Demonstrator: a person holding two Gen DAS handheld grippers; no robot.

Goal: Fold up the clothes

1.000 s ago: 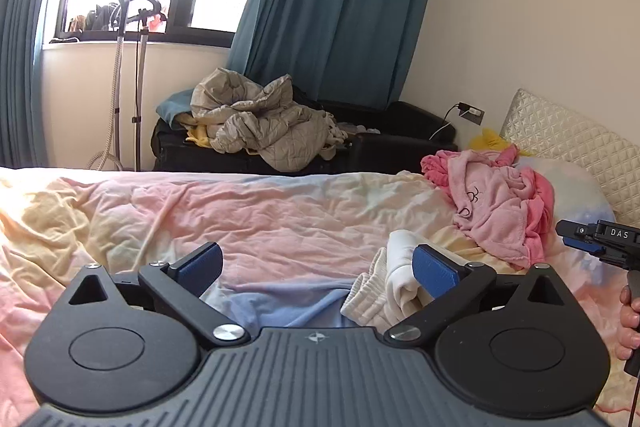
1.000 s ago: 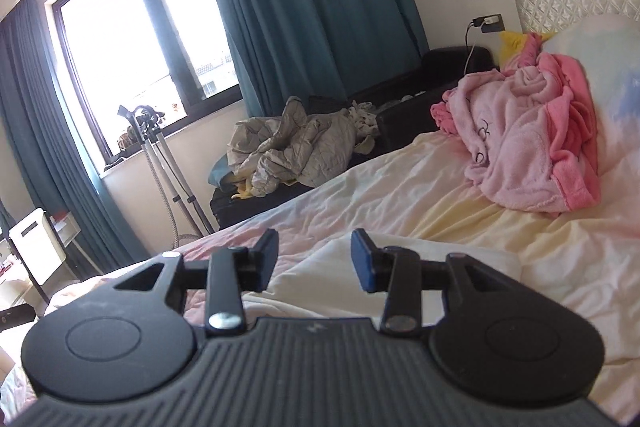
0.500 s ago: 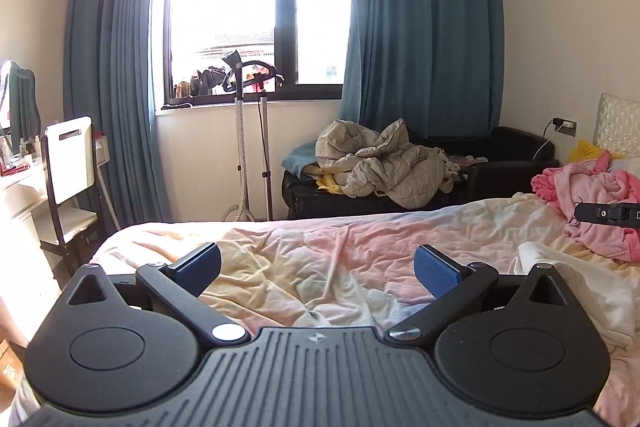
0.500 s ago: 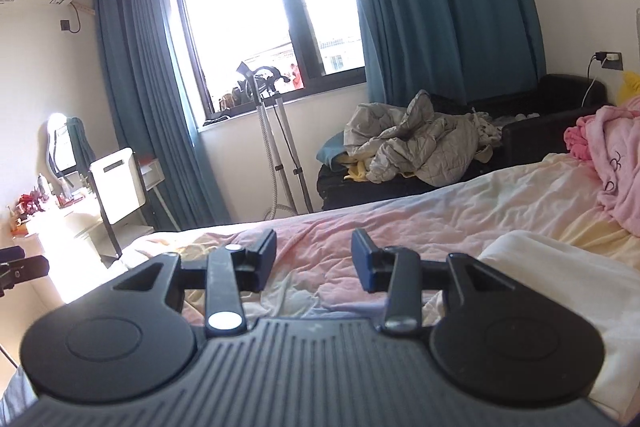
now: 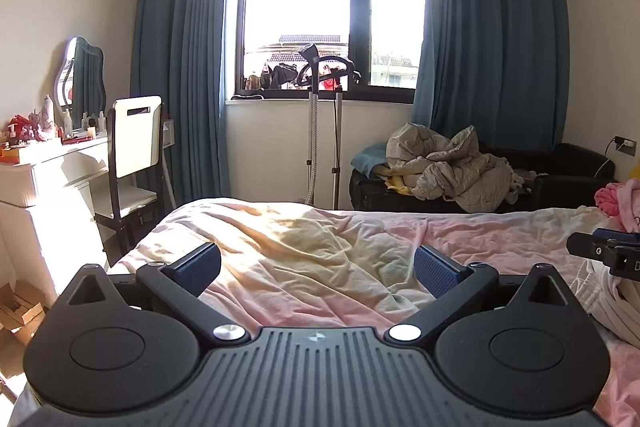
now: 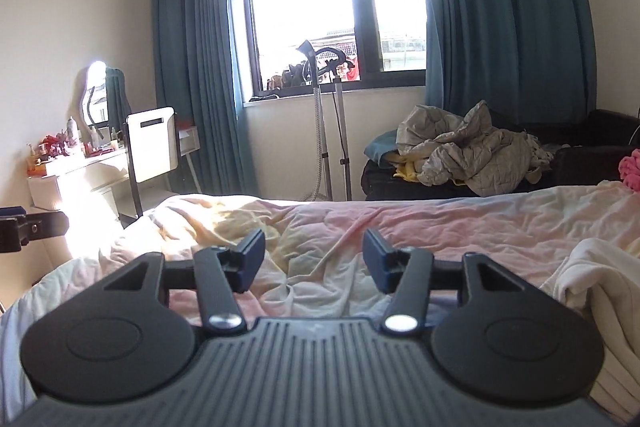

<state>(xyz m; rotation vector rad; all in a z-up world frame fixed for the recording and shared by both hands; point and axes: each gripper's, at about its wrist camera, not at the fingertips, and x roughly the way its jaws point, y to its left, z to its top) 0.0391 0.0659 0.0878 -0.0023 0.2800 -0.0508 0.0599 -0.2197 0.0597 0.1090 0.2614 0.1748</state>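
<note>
Both grippers, left gripper and right gripper, are hovering over the bed, jaws wide and empty; next they're needing the white garment.

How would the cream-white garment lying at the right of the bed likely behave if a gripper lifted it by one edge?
The cream-white garment lies in soft draped folds, so it would probably hang limp and sag. Its ribbed edge looks thick, likely giving the pads decent purchase. Both grippers stand open, holding nothing.
</note>
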